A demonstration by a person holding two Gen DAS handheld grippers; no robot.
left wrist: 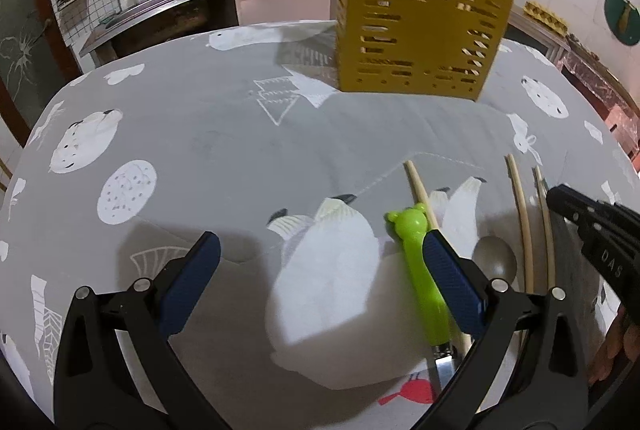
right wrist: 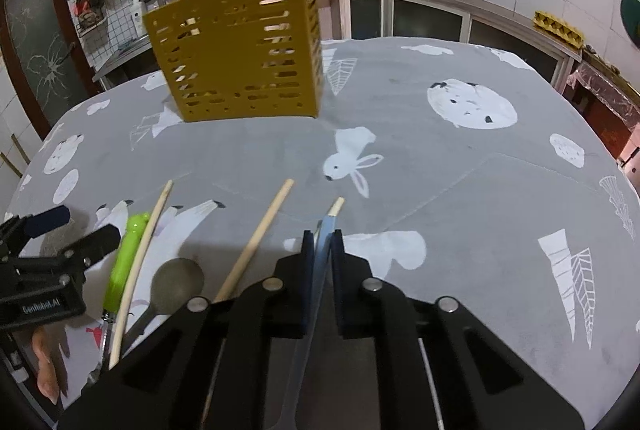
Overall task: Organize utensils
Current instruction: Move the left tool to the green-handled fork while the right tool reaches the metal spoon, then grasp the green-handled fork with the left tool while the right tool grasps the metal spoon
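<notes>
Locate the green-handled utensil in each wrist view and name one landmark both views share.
Left wrist: green-handled utensil lower right of centre, beside the left tool's right finger.
Right wrist: green-handled utensil lower left, beside a chopstick.
Shared landmark: the yellow utensil holder at the table's far side.

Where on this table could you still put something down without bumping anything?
Bare cloth lies to the right of the rabbit print, and between the yellow holder and the loose chopsticks. It is crowded near the left gripper: green-handled utensil, spoon and chopsticks lie side by side.
</notes>
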